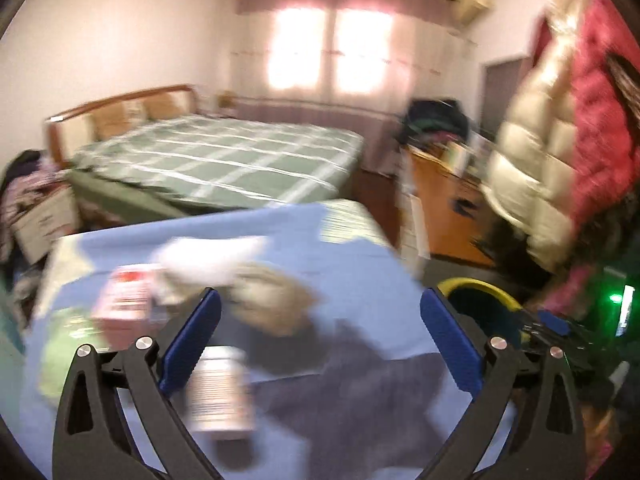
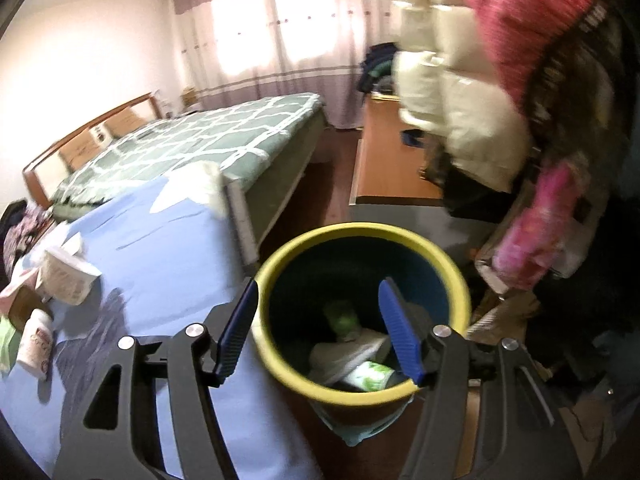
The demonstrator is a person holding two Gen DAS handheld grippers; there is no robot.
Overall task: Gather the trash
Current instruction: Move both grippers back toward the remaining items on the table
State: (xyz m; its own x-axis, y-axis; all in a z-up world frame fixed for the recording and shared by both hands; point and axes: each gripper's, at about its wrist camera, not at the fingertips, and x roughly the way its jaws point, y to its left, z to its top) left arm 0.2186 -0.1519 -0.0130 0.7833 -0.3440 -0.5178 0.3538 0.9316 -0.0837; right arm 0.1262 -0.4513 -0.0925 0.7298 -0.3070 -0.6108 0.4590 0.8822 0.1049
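Note:
My left gripper hangs open and empty over a blue sheet strewn with trash. On the sheet lie a white tissue, a pink-red carton, a tan crumpled paper, a striped cup and a green wrapper, all blurred. My right gripper is open above the yellow-rimmed bin, its left finger outside the rim and its right finger over the inside. Nothing sits between its fingers. Inside the bin lie a green lump, white paper and a green-white packet.
A bed with a green checked cover lies beyond the blue sheet. Cream and red padded coats hang at the right above dark clutter. A wooden desk stands behind the bin. Two paper cups rest at the sheet's left edge.

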